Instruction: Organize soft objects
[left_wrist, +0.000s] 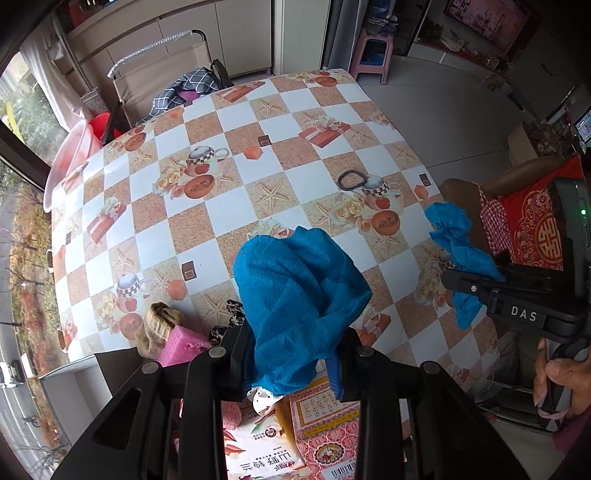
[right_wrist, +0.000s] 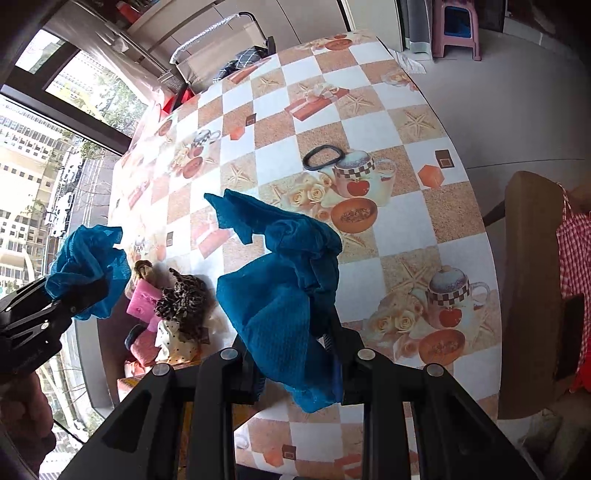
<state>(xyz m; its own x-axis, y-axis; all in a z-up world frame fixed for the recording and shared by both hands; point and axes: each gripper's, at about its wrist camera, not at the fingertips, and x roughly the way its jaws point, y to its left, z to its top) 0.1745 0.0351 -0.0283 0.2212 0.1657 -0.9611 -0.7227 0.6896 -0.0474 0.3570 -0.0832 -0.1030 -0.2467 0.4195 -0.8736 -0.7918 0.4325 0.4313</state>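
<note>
The blue cloth (left_wrist: 295, 306) covers my left claw's (left_wrist: 295, 369) fingertips. At six o'clock the snack packet (left_wrist: 258, 458) runs off the frame's edge. The leopard-print thing (right_wrist: 183, 301) is too bunched to identify.

The desk (left_wrist: 236, 122) wears a checked cloth printed with teapots, roses, starfish and gift boxes. A black band (left_wrist: 352, 180) lies flat on it, well ahead of both tongs. Close to the left tongs (left_wrist: 295, 354), on their left side, sit a tan sock (left_wrist: 157, 328), a pink foam block (left_wrist: 183, 349) and a leopard-print scrunchie (right_wrist: 183, 301), bunched together near the desk's edge.
</note>
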